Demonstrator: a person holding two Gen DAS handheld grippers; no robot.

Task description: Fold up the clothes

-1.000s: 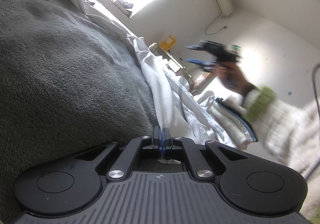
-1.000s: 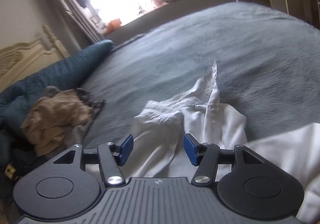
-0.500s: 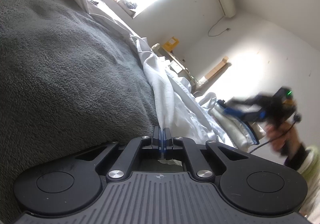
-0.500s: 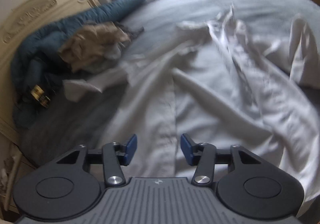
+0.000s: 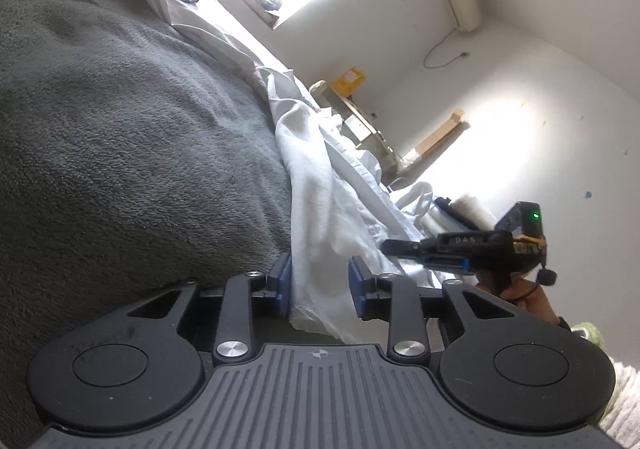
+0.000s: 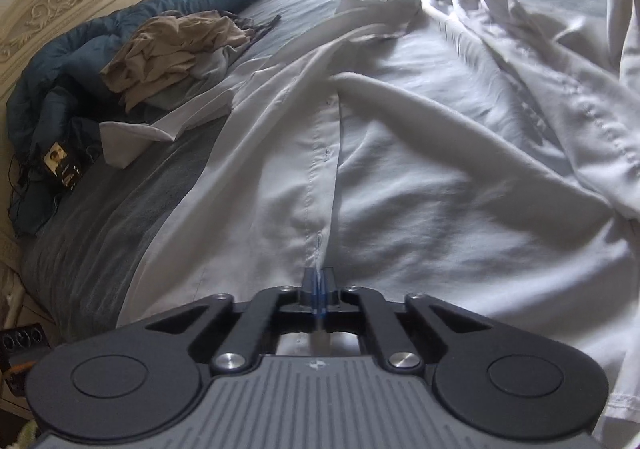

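A white button shirt point(image 6: 400, 153) lies spread and creased on the grey bed cover point(image 6: 120, 217). My right gripper point(image 6: 319, 285) is shut on the shirt's button placket at its near hem. In the left wrist view the shirt point(image 5: 320, 185) runs along the edge of the grey cover point(image 5: 120, 137). My left gripper point(image 5: 319, 283) is open, with shirt cloth lying loose between its blue pads. The right gripper point(image 5: 400, 247) shows there too, at the right, its tip on the shirt.
A crumpled beige garment point(image 6: 172, 45) lies on a dark teal duvet point(image 6: 80, 61) near the carved headboard point(image 6: 68, 5). A phone point(image 6: 60, 165) with cables sits at the bed's left edge. A desk point(image 5: 360, 121) and white walls stand beyond the bed.
My left gripper has opened and let go of the shirt edge. My right gripper has come down to the near hem and shut on the placket.
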